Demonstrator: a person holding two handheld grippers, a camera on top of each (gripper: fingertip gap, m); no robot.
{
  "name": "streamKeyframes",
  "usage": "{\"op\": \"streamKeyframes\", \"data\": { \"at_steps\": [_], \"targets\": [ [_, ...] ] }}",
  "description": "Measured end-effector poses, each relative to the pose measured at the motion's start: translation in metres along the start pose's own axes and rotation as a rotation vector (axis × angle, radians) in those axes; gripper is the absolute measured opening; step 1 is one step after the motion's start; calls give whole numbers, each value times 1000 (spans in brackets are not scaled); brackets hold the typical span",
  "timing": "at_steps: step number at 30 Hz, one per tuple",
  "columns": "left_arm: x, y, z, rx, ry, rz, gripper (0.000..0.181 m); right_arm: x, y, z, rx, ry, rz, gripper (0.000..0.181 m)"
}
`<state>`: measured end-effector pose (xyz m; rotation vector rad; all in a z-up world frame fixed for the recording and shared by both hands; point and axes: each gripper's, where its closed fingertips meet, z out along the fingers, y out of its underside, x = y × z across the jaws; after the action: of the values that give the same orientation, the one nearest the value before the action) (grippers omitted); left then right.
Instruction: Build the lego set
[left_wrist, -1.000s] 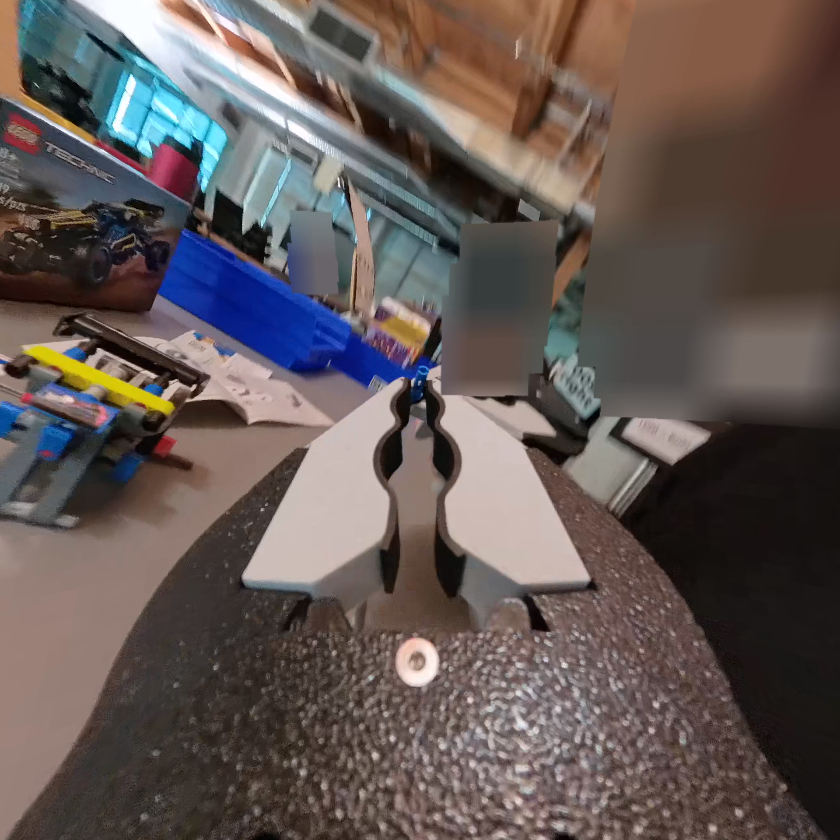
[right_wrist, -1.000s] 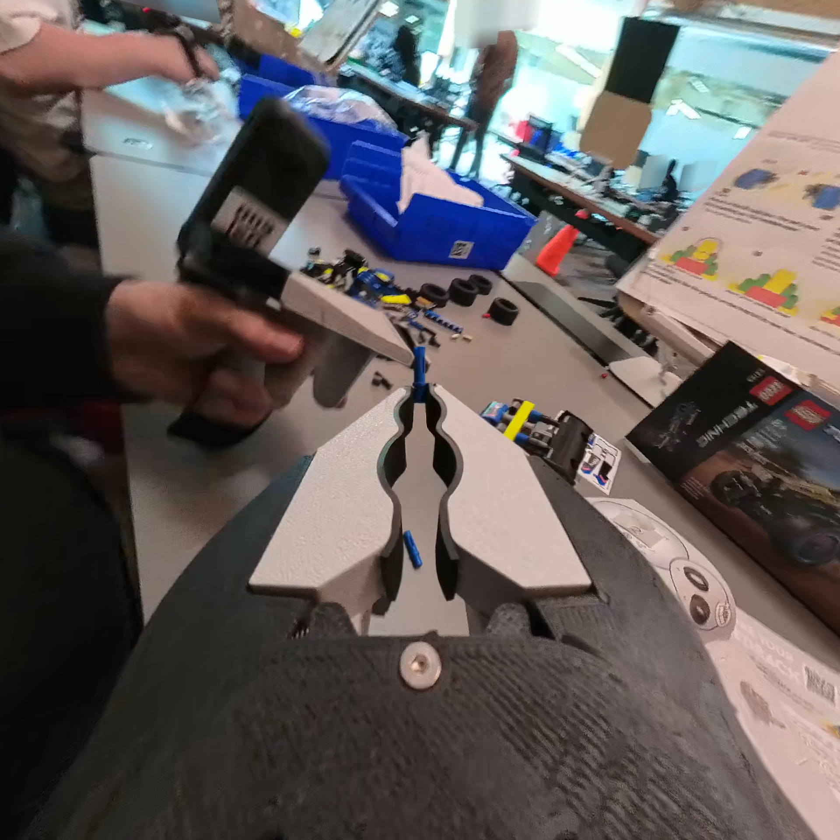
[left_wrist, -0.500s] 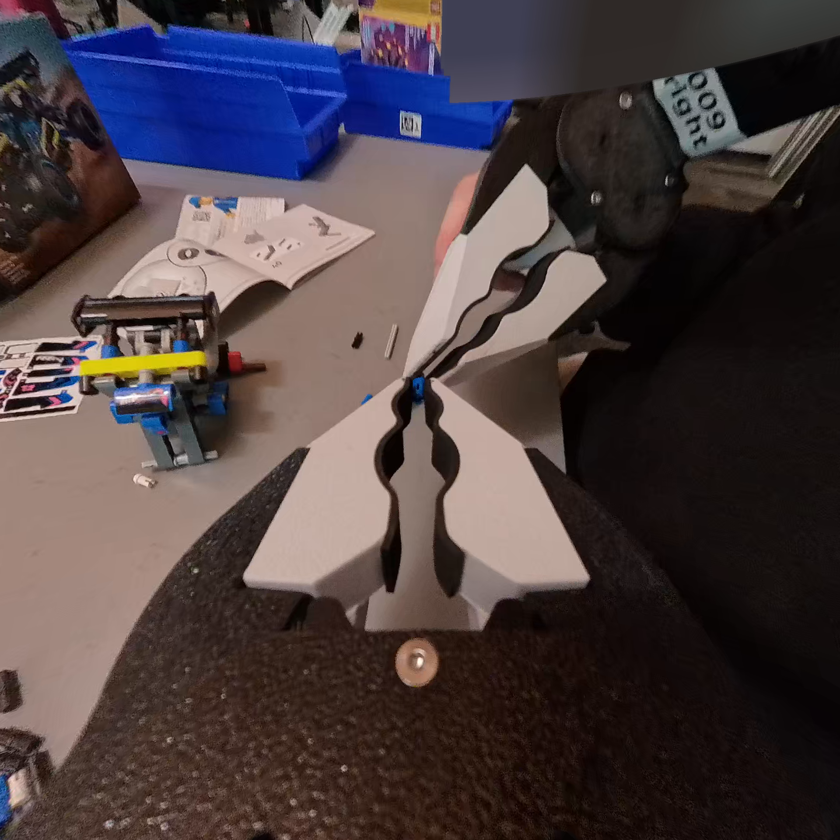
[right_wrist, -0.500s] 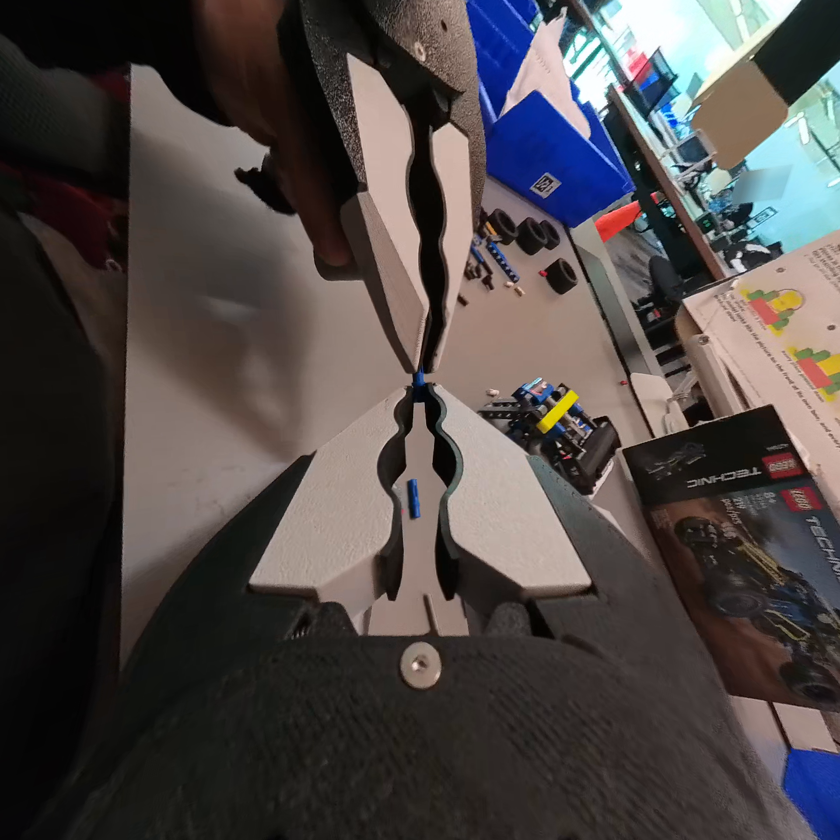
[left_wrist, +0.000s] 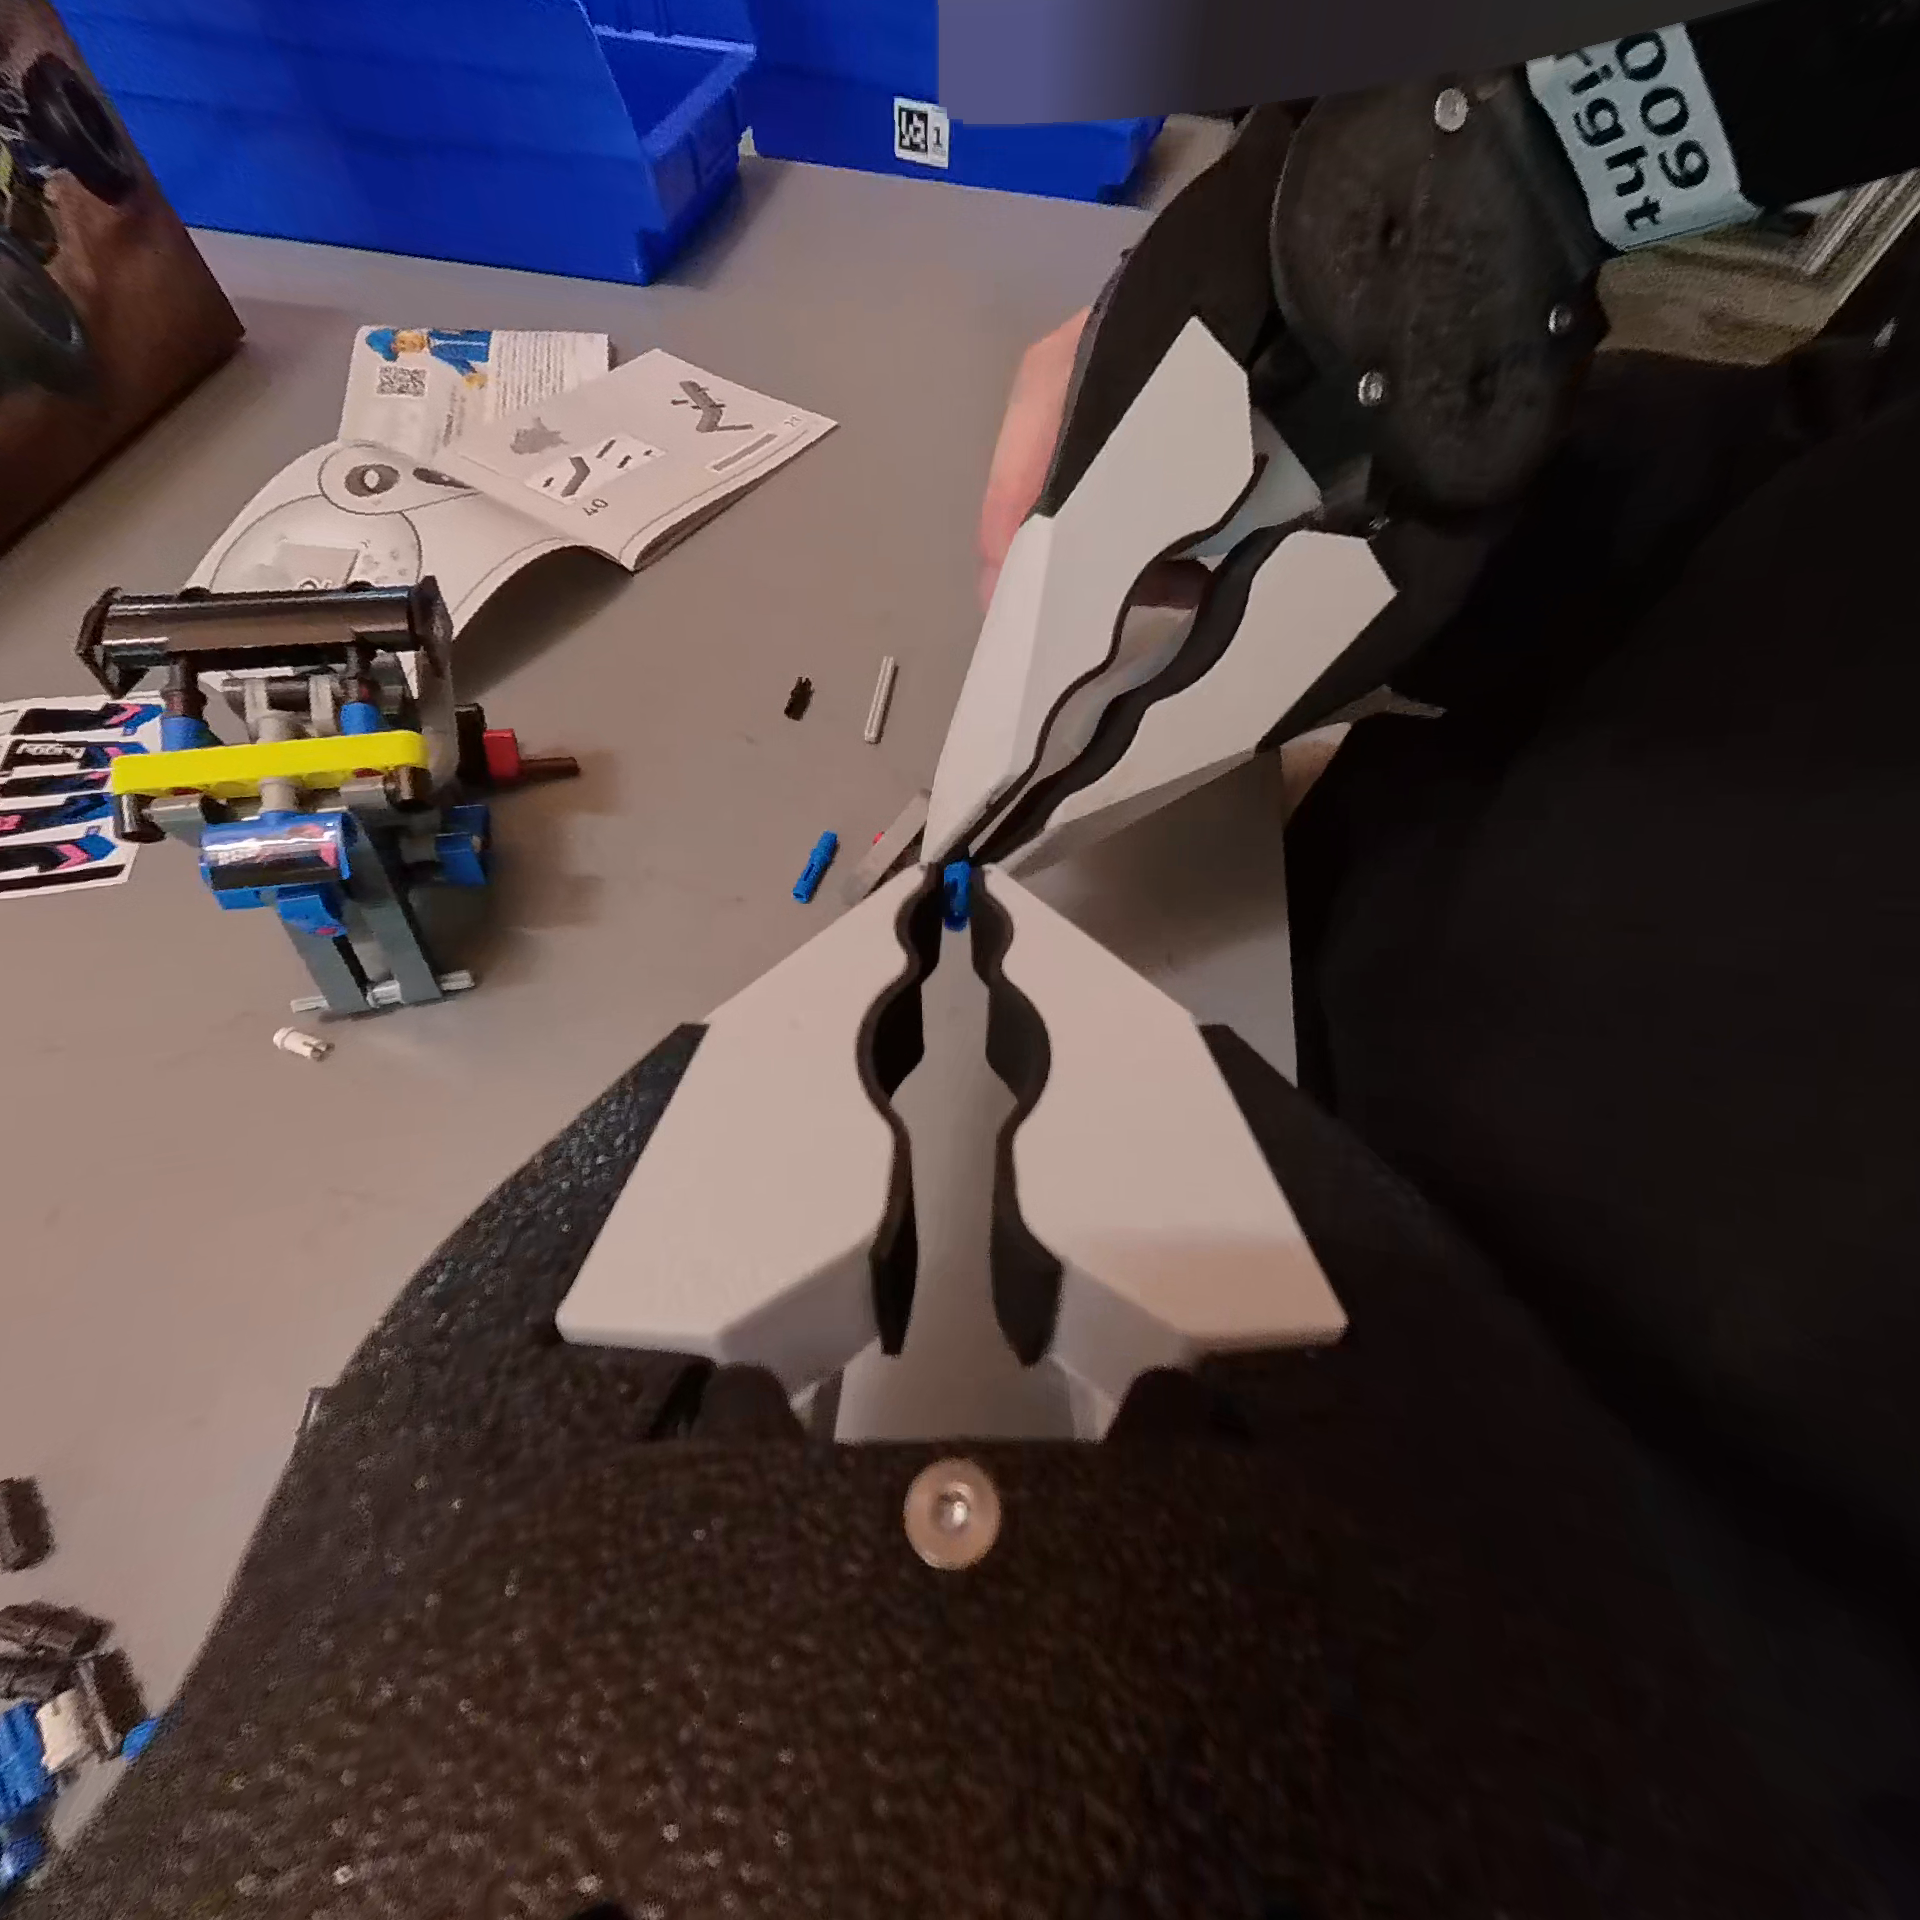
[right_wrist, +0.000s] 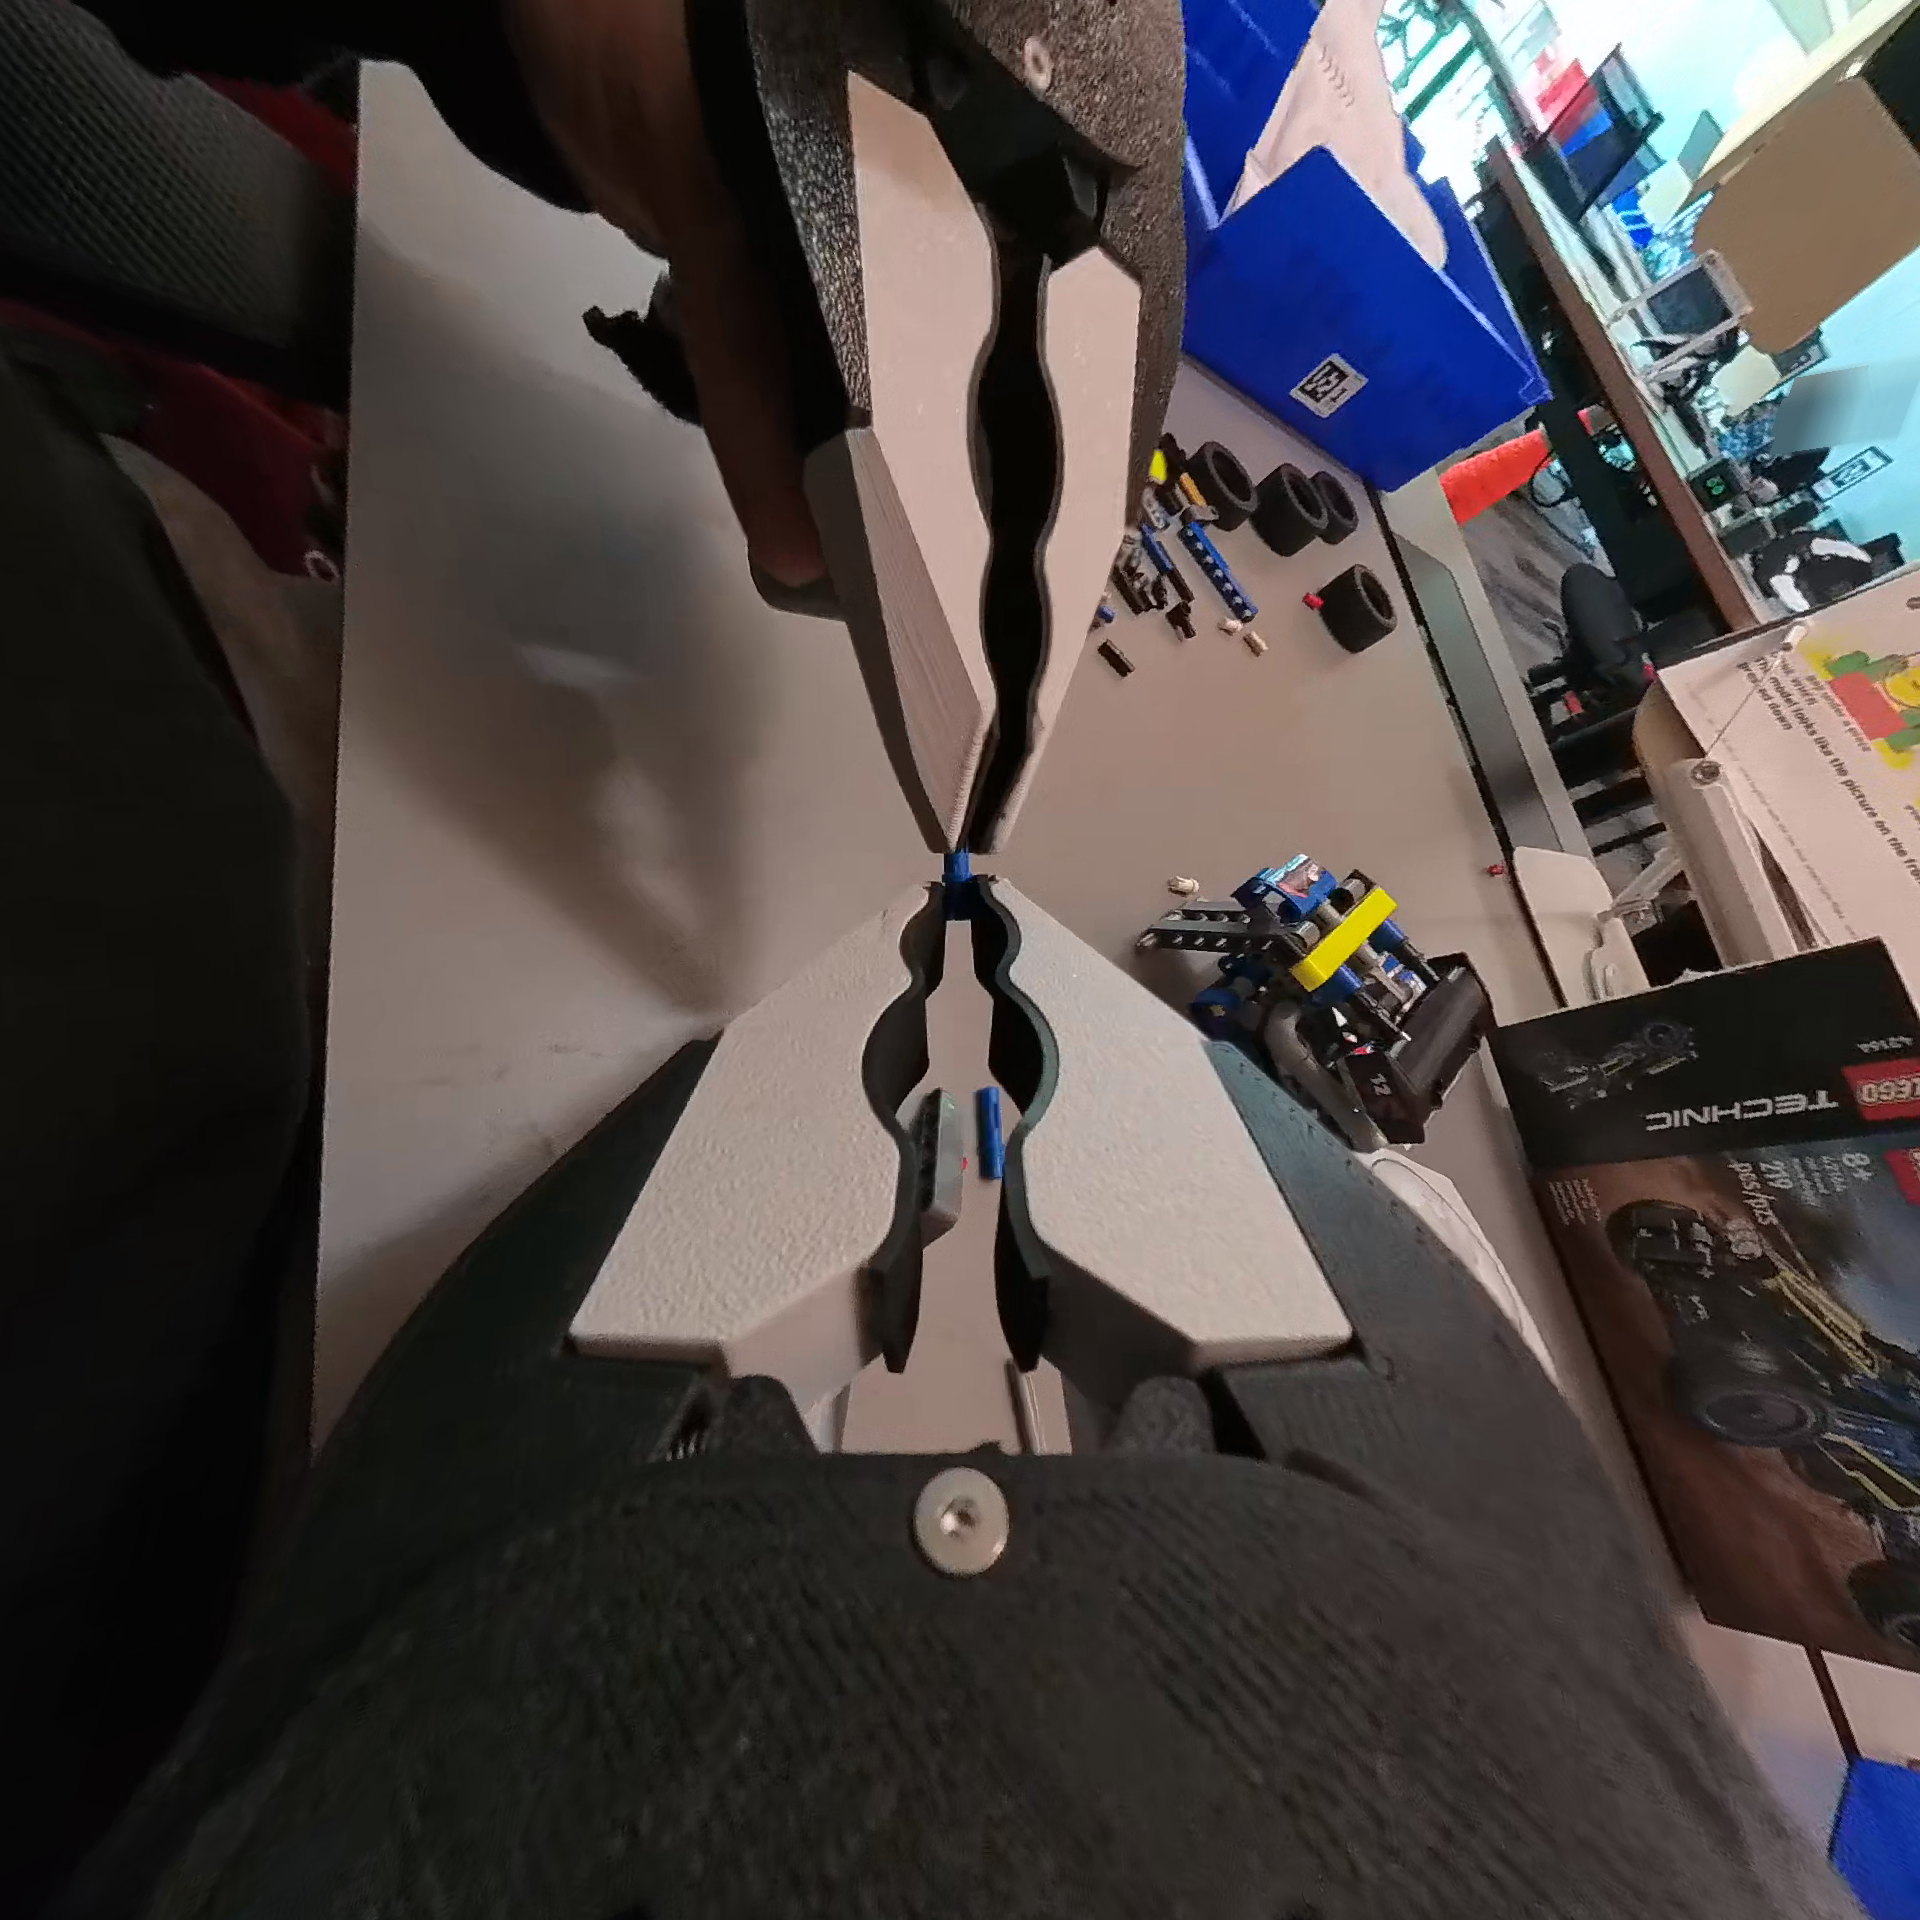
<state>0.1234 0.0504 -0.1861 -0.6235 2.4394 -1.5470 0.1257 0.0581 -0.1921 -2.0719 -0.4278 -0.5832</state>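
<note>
Held above the grey worktop (left_wrist: 260, 1195), the left tool (left_wrist: 951, 902) and right tool (right_wrist: 961, 902) meet tip to tip, both pinching one small blue pin (right_wrist: 957, 883), its long axis running between them.

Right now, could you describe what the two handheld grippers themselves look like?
Both match: the left gripper and right gripper each have two pale grey wedge-shaped fingers with wavy black inner pads, on a rough black speckled body with a silver screw. The right one bears a pale label. The person's sleeves are black.
</note>
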Motion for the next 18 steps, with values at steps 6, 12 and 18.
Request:
{"op": "streamKeyframes", "data": {
  "at_steps": [6, 12, 18],
  "targets": [
    [0, 3, 2, -21, -2, -7, 2, 1, 0, -1, 9, -7, 32, 3],
    [-2, 10, 8, -57, -60, 58, 2, 3, 15, -7, -69, -21, 169, 9],
    [-3, 15, 20, -72, -229, 263, 2, 4, 54, -21, -123, -68, 610, 26]
  ]
}}
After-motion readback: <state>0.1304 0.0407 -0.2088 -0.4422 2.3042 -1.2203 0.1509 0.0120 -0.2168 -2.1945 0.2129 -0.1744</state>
